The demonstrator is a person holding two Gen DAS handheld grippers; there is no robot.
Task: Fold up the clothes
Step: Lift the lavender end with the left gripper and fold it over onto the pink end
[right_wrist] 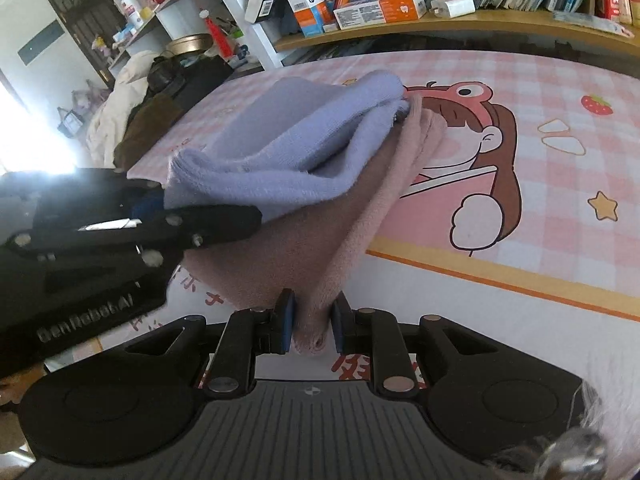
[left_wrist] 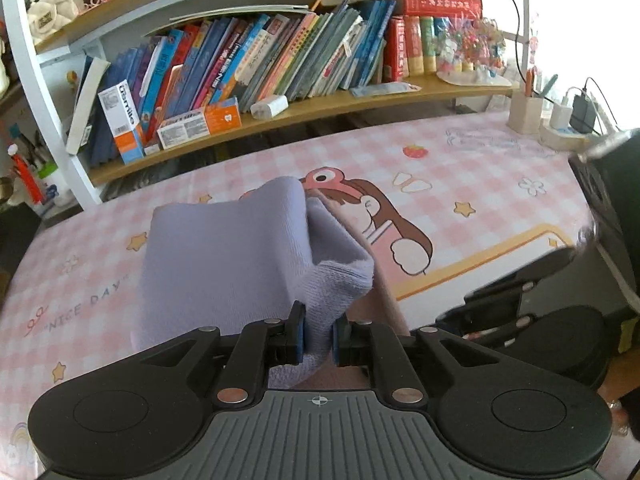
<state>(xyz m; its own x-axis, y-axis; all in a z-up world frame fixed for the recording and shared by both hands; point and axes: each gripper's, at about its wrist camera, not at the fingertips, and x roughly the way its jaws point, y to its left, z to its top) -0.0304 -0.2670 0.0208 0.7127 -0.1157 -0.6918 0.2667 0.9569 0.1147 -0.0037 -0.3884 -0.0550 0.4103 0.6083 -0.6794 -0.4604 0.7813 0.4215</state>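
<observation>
Both tools are clamped on cloth: our left tool (left_wrist: 318, 334) pinches a corner of the soft lilac terry cloth (left_wrist: 232, 248), and our right tool (right_wrist: 312, 326) grips a bunched corner of the dusty-pink fleecy cloth (right_wrist: 280, 256) beneath it. The two cloths hang together as one bundle, lifted off the counter with the pink checked cartoon mat (left_wrist: 460, 184), on the near side of the cartoon girl's face printed on the mat (right_wrist: 480, 140); the far end seems to rest beside that face. We judge the fabric light, limp and thick-piled, so it sags between the grips and will not hold a crease unaided. It looks grippy rather than slick, and not fragile. We would take hold at corners or hems, through all layers, since a mid-panel pinch would likely gather only the top layer.
</observation>
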